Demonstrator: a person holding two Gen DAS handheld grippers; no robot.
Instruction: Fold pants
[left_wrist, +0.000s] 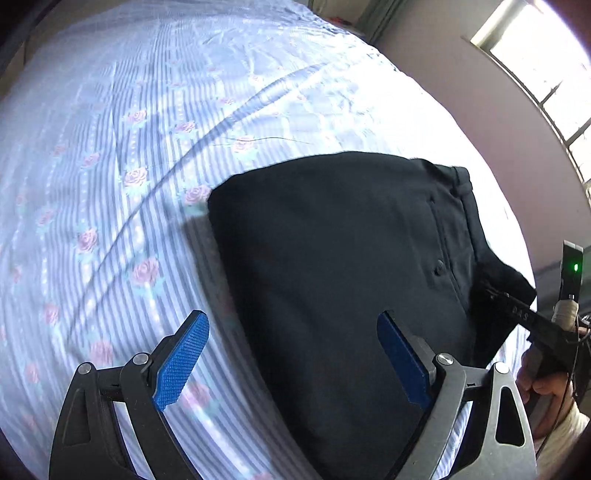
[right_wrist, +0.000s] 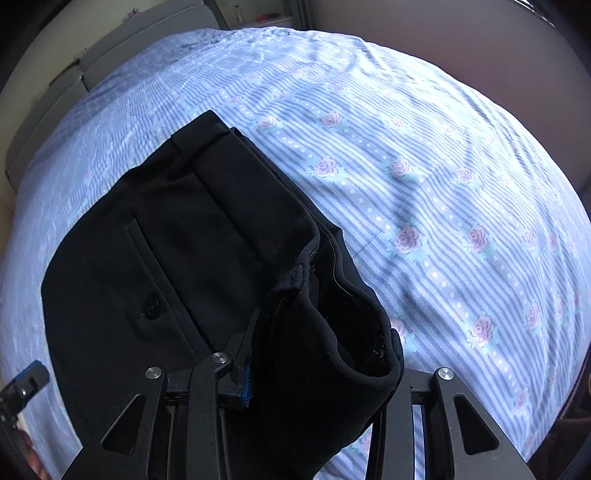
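Black pants (left_wrist: 332, 266) lie folded on a bed (left_wrist: 110, 184) covered in a blue-and-white striped sheet printed with pink roses. In the left wrist view the garment fills the centre and the 5 o'clock part of the picture, its waistband (left_wrist: 461, 192) toward 2 o'clock and a back pocket button (left_wrist: 439, 267) showing just inside it.

The left claw (left_wrist: 291, 354) hangs released above the bed, its two blue pads spread wide, one pad (left_wrist: 183, 360) over bare sheet at 7 o'clock and the other over the black cloth at 5 o'clock; nothing sits between them.

The right claw (right_wrist: 317, 373) is clenched on a bunched fold of the pants (right_wrist: 177, 258), which rises between its fingers and drapes over the far one, hiding it; only a sliver of the near blue pad (right_wrist: 246, 384) shows beside the cloth at 6 o'clock. From this camera the rest of the garment spreads flat toward 9 and 11 o'clock, with the welt pocket and its button (right_wrist: 150, 308) in plain sight.

A window (left_wrist: 535, 62) glares at 1 o'clock in the left view, above a plain wall (left_wrist: 461, 96). At 4 o'clock there, the person's hand (left_wrist: 546, 391) grips the handle of the other tool, a green light (left_wrist: 574, 266) glowing on its body.
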